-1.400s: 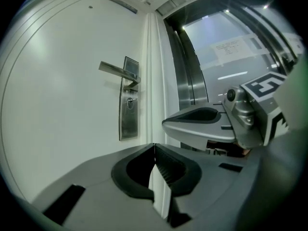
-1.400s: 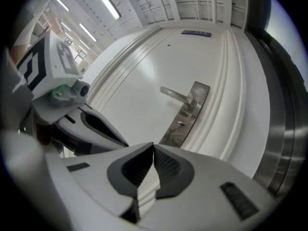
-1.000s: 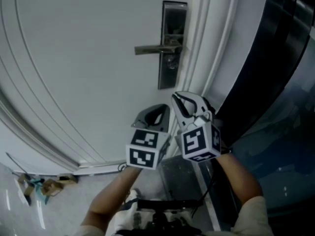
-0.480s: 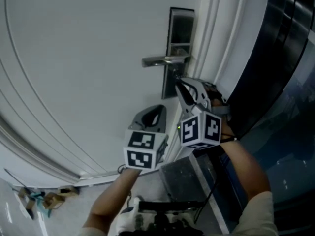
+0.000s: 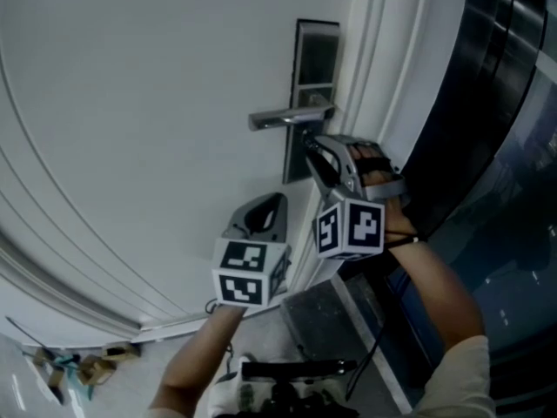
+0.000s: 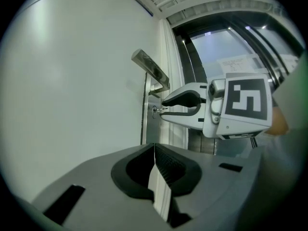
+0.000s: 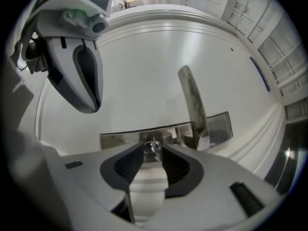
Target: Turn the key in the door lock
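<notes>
Right gripper (image 7: 153, 152): grey two-jaw tool with black ribbed pads, pointing level at the lock. Its jaws have just been opening and now stand apart. The key's head sits between the tips, and the pads are not clamped on it.
Key (image 7: 153, 147): small silver metal key, seated in the keyhole under the lever, with its head sticking out toward the right gripper.
Left gripper (image 6: 154, 147): same grey build, jaws closed together with nothing between them. In the head view it is lower than the right one and to its left, clear of the lock.
Lever handle (image 5: 287, 117): brushed-metal bar reaching left from the plate, just above the key.
Lock plate (image 5: 315, 55): tall, narrow, shiny metal strip near the door's edge.
Door (image 5: 130, 103): plain white panel beside a white moulded frame (image 5: 376, 68).
Floor (image 5: 35, 399): pale, with small scraps near the door's bottom corner.
</notes>
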The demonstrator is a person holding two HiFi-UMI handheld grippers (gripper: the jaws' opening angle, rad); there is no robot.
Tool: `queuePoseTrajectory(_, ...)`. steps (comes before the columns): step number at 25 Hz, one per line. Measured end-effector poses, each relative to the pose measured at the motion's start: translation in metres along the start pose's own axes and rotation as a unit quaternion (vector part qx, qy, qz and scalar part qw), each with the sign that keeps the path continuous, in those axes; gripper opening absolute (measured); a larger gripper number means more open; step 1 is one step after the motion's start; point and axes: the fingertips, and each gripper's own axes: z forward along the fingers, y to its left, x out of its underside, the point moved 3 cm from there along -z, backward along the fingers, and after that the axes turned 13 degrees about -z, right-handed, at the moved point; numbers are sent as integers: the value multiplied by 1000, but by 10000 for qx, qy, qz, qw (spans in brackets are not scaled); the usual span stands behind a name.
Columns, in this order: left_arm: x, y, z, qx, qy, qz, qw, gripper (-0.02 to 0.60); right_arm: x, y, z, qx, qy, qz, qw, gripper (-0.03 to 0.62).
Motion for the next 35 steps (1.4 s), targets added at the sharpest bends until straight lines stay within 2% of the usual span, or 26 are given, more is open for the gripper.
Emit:
queuePoseTrajectory(5, 3, 2, -3, 5, 24, -36, 10000, 15, 6, 1, 16, -7, 216, -385, 9990, 132)
queuePoseTrajectory(8, 5, 6, -6, -40, 36, -57, 10000, 15, 10, 1, 21, -26, 254, -396, 9989, 128)
queuePoseTrajectory(13, 5, 9, -7, -84, 23, -58, 9999, 15, 10, -1, 20, 89, 165, -242, 9995, 53)
queuePoseTrajectory(17, 4, 7, -8, -77, 27, -15, 10000, 15, 10, -1, 21, -7, 113, 353, 9993, 23)
queuePoseTrajectory(19, 4, 6, -9, -85, 39, -3, 10000, 15, 11, -3, 21, -104, 21, 1022, 9947, 21)
queuePoseTrajectory(21, 4, 4, -9, -86, 42, -10, 10000, 15, 13, -4, 20, -208, -61, 1742, 9845, 22)
queuePoseTrajectory(25, 3, 0, -7, -47, 56, -16, 10000, 15, 16, -9, 20, -342, -189, 2843, 9579, 23)
queuePoseTrajectory(30, 6, -2, -7, -21, 79, -23, 10000, 15, 17, -14, 20, -494, -408, 4209, 9048, 23)
queuePoseTrajectory(32, 7, -3, -7, -16, 81, -36, 10000, 15, 21, -13, 20, -574, -509, 4826, 8725, 25)
queuePoseTrajectory(33, 8, -3, -7, -21, 82, -37, 10000, 15, 23, -13, 21, -634, -581, 5200, 8498, 25)
queuePoseTrajectory(35, 8, -3, -8, -34, 86, -28, 10000, 15, 25, -13, 21, -769, -752, 5973, 7948, 26)
